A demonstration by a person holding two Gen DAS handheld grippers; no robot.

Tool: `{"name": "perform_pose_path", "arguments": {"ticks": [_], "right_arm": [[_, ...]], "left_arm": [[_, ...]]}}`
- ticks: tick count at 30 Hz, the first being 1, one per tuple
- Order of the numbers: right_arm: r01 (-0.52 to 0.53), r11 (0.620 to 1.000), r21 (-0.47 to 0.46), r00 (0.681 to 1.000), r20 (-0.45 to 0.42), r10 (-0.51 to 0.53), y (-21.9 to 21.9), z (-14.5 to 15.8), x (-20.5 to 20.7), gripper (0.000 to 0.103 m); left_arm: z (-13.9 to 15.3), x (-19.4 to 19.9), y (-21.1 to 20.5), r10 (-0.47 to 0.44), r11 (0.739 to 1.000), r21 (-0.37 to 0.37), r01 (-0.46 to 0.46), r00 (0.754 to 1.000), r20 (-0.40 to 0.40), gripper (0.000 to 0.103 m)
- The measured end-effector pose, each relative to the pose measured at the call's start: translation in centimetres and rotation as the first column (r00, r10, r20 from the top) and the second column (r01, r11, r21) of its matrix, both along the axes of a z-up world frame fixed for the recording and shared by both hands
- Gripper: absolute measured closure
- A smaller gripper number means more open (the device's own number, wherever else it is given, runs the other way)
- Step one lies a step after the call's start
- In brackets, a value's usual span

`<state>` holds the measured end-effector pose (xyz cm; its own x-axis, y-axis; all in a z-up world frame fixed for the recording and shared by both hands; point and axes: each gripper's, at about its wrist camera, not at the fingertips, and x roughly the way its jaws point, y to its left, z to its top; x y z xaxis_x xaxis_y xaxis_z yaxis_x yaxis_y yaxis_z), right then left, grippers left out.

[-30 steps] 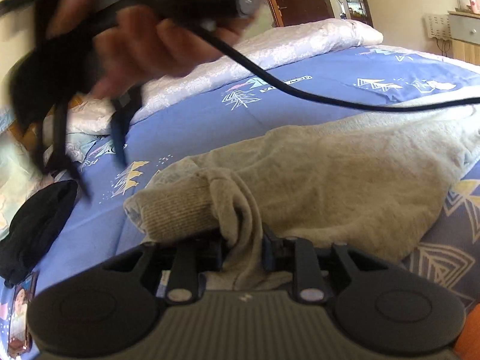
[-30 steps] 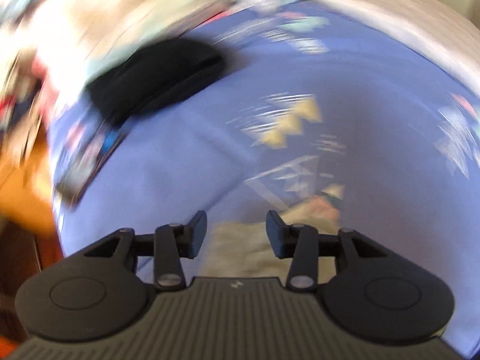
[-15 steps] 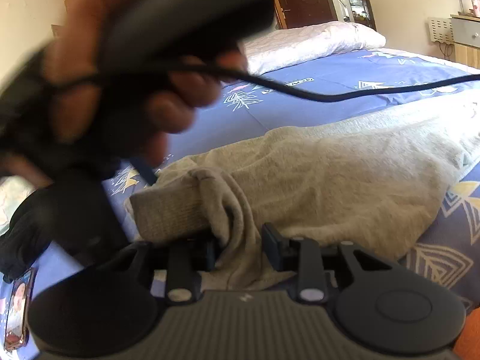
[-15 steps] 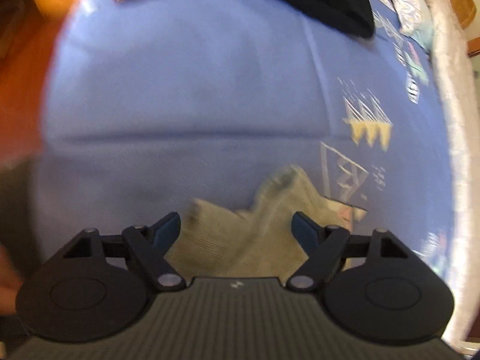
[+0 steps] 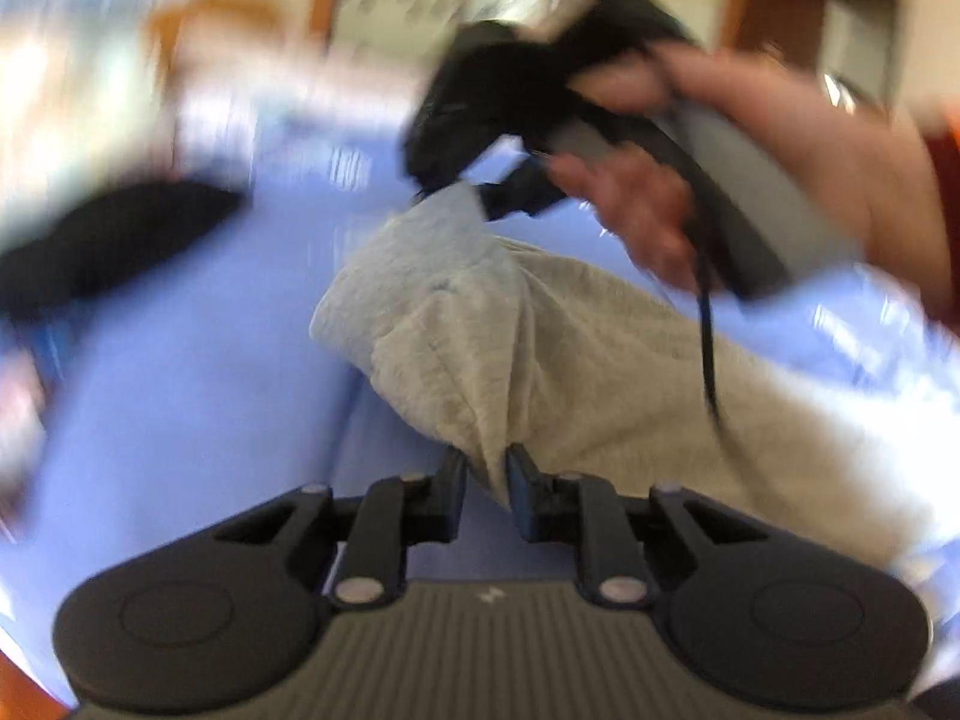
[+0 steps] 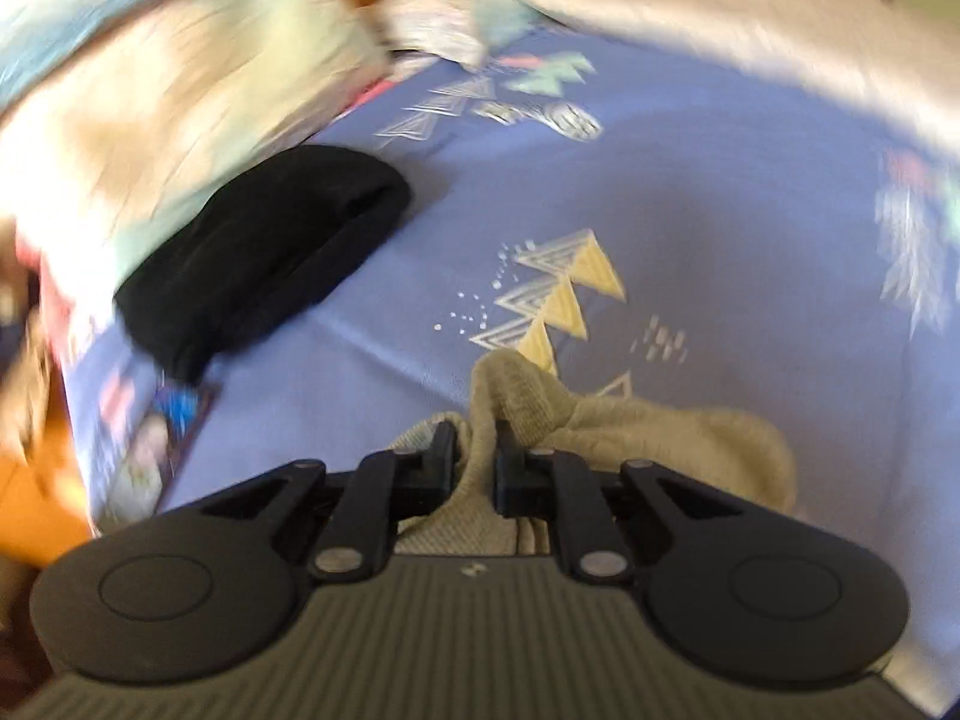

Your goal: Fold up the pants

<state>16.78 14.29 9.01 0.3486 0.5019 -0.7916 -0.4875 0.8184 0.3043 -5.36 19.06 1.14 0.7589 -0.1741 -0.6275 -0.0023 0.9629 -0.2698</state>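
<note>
both claws have just closed and now pinch the grey pants [image 5: 540,348] on the blue bedspread [image 6: 720,192]: left gripper [image 5: 487,474] on one bunched fold, right gripper [image 6: 475,456] on another, near a black garment [image 6: 264,252].

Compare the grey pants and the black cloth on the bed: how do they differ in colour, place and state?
The grey pants are light beige-grey; the black cloth is black. The pants are pinched between the jaws of the left gripper and the right gripper, which have just been closing; the black cloth lies untouched, apart from both. The pants are partly bunched; the black cloth is one compact lump. Both rest on the blue bedsheet.
</note>
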Motion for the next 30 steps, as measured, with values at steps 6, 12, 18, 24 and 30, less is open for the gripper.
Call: {"name": "perform_pose_path", "arguments": {"ticks": [6,12,18,24,30], "right_arm": [[0.039,0.999,-0.014,0.998,-0.046,-0.040,2.7,-5.1,0.3,0.069],[-0.044,0.997,0.057,0.999,0.023,0.043,1.9,-0.8,-0.5,0.041],[-0.049,0.991,0.125,0.995,0.091,0.038,-3.6,1.8,-3.5,0.050],[0.052,0.986,0.160,0.994,-0.103,-0.036,-6.4,-2.1,-4.6,0.085],[0.186,0.966,0.178,0.940,-0.319,-0.122,-5.6,-5.9,-3.9,0.090]], "left_arm": [[-2.7,0.8,3.6,0.020,0.964,-0.263,-0.046,0.995,-0.099,0.081],[-0.5,0.1,6.0,0.061,0.958,-0.275,-0.076,0.996,-0.061,0.061],[3.3,0.9,8.7,0.169,0.954,-0.257,-0.157,0.985,0.027,0.059],[0.7,5.9,7.6,0.191,0.968,-0.140,-0.207,0.975,-0.117,0.063],[-0.2,7.0,6.6,0.296,0.954,0.022,-0.298,0.932,-0.210,0.057]]}}
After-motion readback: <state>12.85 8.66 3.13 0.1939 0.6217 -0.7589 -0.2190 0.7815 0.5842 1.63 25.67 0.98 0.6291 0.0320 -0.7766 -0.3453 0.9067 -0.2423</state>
